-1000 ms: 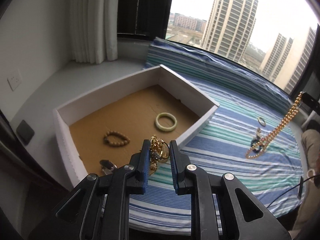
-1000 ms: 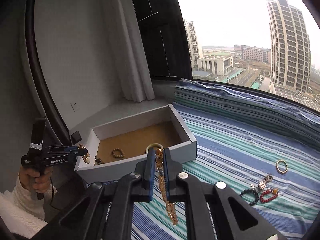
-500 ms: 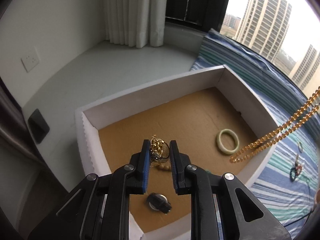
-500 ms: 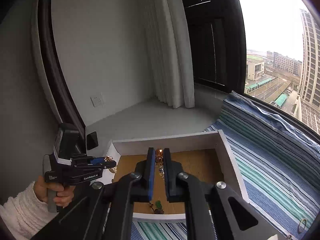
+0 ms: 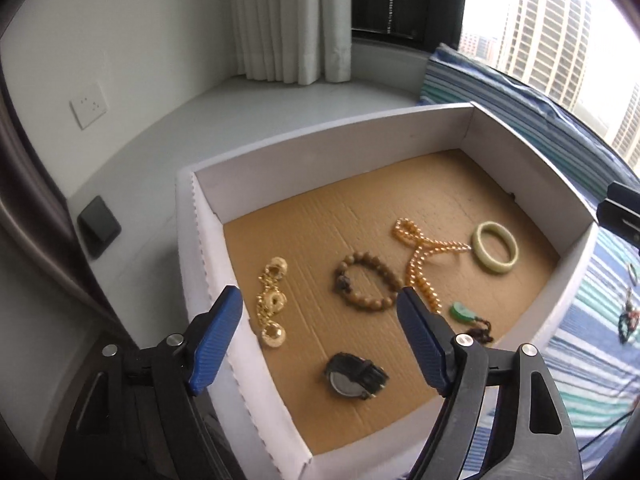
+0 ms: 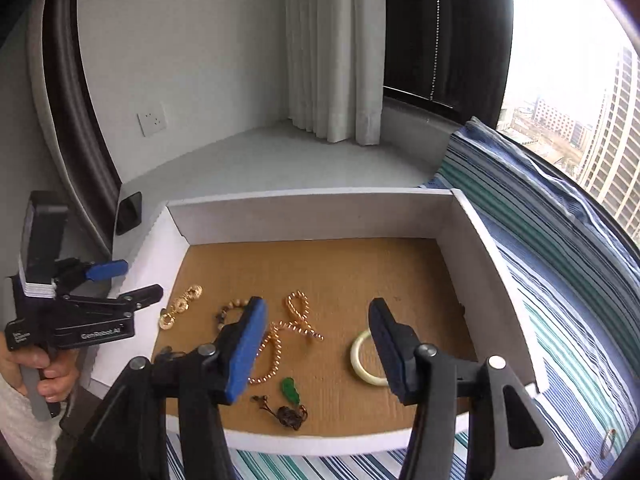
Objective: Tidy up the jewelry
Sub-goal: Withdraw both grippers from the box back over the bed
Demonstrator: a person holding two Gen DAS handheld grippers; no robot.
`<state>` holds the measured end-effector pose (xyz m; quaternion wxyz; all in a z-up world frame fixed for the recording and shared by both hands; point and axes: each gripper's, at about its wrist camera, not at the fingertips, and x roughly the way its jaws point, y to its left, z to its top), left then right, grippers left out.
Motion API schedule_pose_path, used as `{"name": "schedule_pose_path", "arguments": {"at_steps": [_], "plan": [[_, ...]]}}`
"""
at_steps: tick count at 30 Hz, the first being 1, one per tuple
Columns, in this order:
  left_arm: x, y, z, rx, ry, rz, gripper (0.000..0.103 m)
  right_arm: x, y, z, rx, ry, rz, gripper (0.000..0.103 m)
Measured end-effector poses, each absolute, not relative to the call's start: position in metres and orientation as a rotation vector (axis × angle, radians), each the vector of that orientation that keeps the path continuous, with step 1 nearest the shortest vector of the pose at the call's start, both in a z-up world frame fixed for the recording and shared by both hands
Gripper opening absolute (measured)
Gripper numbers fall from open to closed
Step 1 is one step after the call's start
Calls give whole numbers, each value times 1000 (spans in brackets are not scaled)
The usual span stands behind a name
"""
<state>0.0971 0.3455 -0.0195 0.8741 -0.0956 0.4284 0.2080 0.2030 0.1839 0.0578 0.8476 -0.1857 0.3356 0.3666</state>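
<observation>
The jewelry lies on the brown cardboard floor of the white box [image 5: 332,152]. A gold chain [image 5: 272,300] of linked discs lies near the box's left wall, with a brown bead bracelet [image 5: 366,282] beside it toward the middle. Next comes a gold bead necklace [image 5: 420,258], loosely looped, one end reaching to the pale green bangle [image 5: 495,247] near the right wall; whether they touch is hard to tell. A green pendant [image 5: 462,313] on a dark cord lies toward the near edge, and a black watch [image 5: 354,376] lies closest to the near wall, face down as far as can be told.

The left gripper [image 5: 320,316] hangs over the box's near left corner, its blue-padded jaws spread wide and holding nothing. The right gripper [image 6: 316,340] hangs over the near edge, jaws likewise wide apart and empty, the necklace and bangle showing between and behind them.

The box sits partly on a striped sheet [image 6: 560,280] and partly on a grey ledge [image 6: 280,156]. A few more small pieces [image 5: 628,312] lie on the sheet off the box's right side, too small to make out
</observation>
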Motion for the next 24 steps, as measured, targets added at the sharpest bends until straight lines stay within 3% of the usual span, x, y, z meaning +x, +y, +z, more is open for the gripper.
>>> {"name": "schedule_pose_path", "arguments": {"at_steps": [11, 24], "plan": [[71, 192, 0, -169, 859, 181, 83, 125, 50, 81, -473, 559, 462, 57], [62, 105, 5, -71, 890, 72, 83, 90, -53, 99, -411, 506, 284, 59]]}}
